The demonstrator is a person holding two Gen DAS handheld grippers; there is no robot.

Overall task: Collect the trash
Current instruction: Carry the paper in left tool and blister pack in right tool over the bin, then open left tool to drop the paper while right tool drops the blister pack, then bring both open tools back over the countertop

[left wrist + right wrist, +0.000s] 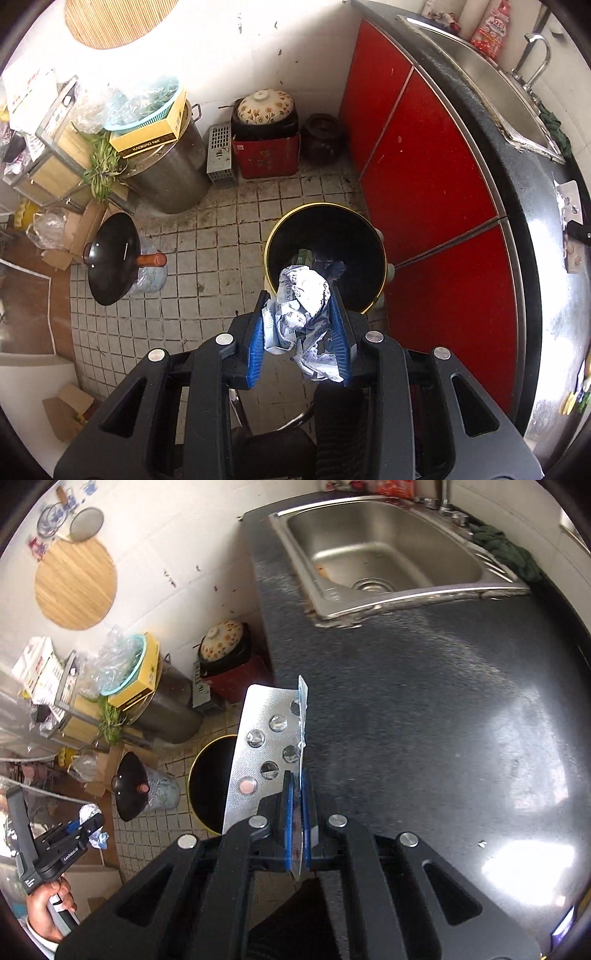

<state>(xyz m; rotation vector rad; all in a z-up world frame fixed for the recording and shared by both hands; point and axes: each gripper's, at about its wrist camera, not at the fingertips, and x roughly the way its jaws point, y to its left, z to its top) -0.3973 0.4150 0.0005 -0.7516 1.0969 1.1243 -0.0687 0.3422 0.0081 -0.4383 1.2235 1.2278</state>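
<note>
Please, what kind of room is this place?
Most likely a home kitchen: a steel sink set in a dark counter, red cabinet doors below it, and a wok and big steel pot on the tiled floor.

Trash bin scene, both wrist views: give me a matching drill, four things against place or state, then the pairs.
Things:
1. crumpled paper
2. blister pack
3. trash bin
4. wok

Place or state:
A. on the floor, by the red cabinet
B. clamped in the right gripper
C. clamped in the left gripper, above the bin
D. tilted on the floor, at the boxes

Pairs: 1-C, 2-B, 3-A, 4-D
</note>
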